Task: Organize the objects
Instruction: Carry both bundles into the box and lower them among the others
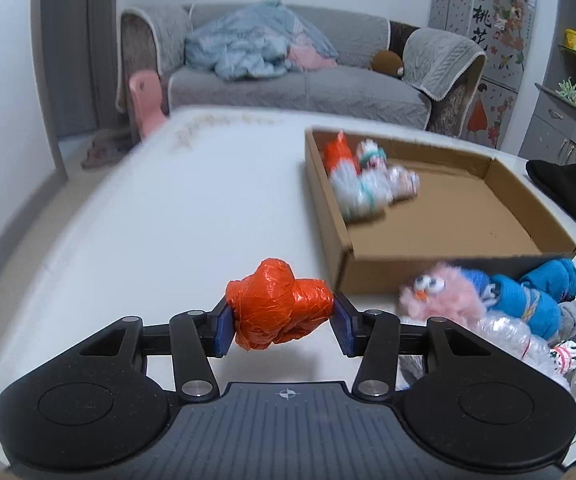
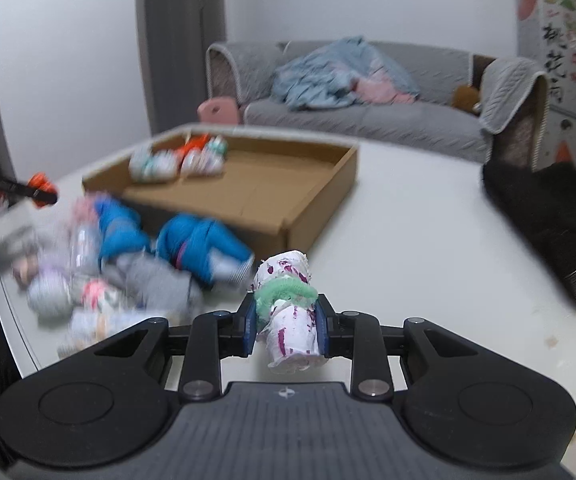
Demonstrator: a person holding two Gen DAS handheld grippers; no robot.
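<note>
Two handheld grippers work over a white table (image 1: 148, 220). The left gripper (image 1: 282, 320) holds an orange plastic-wrapped bundle (image 1: 278, 308) squeezed between its two blue pads, jaws closed partway onto it; the bundle bulges above and below the pads and hangs clear of the tabletop. The right gripper (image 2: 286, 320) clamps a white rolled sock with purple marks and a green band (image 2: 288, 308), held roughly upright between its pads, its ends sticking out above and below them.

A shallow cardboard box (image 1: 447, 216) sits on the table ahead. Several wrapped bundles (image 1: 363, 180) lie in its far left corner; blur hides their details. Just beside the box's near wall lies a loose heap: a pink fuzzy toy with googly eyes (image 1: 439, 290), blue rolled socks (image 1: 535, 292), and what may be grey and white sock rolls. A black cloth (image 2: 547, 216) lies on the table well apart to the right.
</note>
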